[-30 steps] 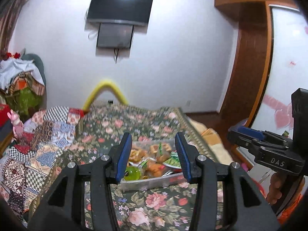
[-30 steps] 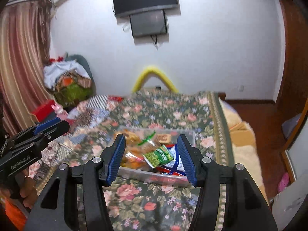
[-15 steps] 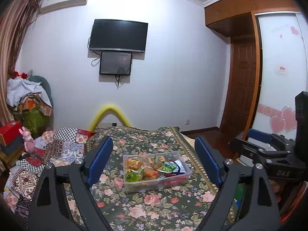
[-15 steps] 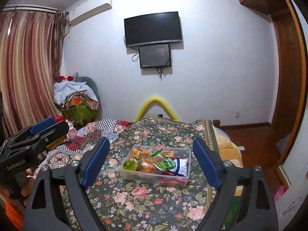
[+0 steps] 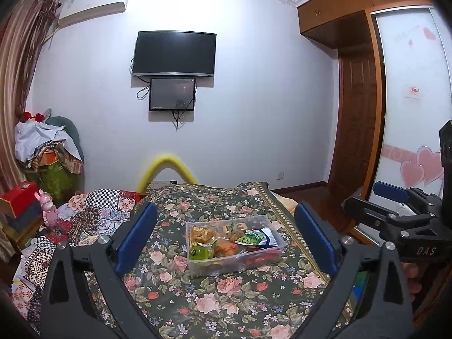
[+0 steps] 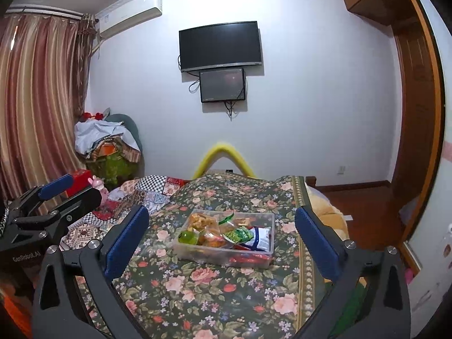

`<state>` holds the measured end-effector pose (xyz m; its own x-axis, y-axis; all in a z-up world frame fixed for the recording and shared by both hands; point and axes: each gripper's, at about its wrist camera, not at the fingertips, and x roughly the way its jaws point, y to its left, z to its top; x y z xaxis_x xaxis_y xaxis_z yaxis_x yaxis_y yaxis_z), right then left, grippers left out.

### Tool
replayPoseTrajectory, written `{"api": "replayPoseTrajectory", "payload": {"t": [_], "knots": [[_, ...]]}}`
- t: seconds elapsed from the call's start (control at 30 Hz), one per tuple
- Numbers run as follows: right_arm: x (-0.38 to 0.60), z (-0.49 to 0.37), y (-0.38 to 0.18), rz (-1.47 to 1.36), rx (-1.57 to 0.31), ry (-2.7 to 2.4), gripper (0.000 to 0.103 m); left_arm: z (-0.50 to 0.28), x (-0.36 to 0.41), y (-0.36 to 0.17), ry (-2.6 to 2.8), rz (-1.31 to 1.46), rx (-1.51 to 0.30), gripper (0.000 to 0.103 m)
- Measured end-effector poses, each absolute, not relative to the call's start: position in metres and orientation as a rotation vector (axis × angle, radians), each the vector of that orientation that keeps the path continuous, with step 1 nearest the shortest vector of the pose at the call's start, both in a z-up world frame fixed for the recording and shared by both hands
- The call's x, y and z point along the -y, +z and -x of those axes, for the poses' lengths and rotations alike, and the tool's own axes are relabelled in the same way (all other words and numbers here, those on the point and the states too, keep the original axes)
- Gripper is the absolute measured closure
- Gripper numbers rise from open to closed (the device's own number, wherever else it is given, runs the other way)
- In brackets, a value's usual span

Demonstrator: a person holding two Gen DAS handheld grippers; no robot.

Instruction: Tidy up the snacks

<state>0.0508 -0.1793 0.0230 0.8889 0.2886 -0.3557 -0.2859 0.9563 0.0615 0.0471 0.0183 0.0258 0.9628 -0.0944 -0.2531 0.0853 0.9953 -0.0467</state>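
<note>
Snack box (image 5: 236, 247) beyond both opening grippers, untouched.

Snack packets (image 5: 255, 236) in clear bin (image 5: 197, 268) overlap; labels too small to read; lower packets hidden.

Even indoor lighting is seen from overhead, with glare on the white wall (image 5: 254, 56). Strong fisheye bending and dark vignetted corners are shown; focus is sharp.

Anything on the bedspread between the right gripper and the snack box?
Nothing: only bare floral bedspread lies between the right gripper, jaws opening and empty, and the snack box, shown in the right wrist view.
</note>
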Motion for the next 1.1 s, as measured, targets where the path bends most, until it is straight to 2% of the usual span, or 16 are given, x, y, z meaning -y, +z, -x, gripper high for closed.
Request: {"api": "replayPoseTrajectory", "payload": {"t": [1.1], "knots": [[0.1773,-0.0448,0.0216,-0.002,-0.370,0.276,0.000,-0.0491,-0.0181,0.0195,-0.121,0.051,-0.278,0.002]]}}
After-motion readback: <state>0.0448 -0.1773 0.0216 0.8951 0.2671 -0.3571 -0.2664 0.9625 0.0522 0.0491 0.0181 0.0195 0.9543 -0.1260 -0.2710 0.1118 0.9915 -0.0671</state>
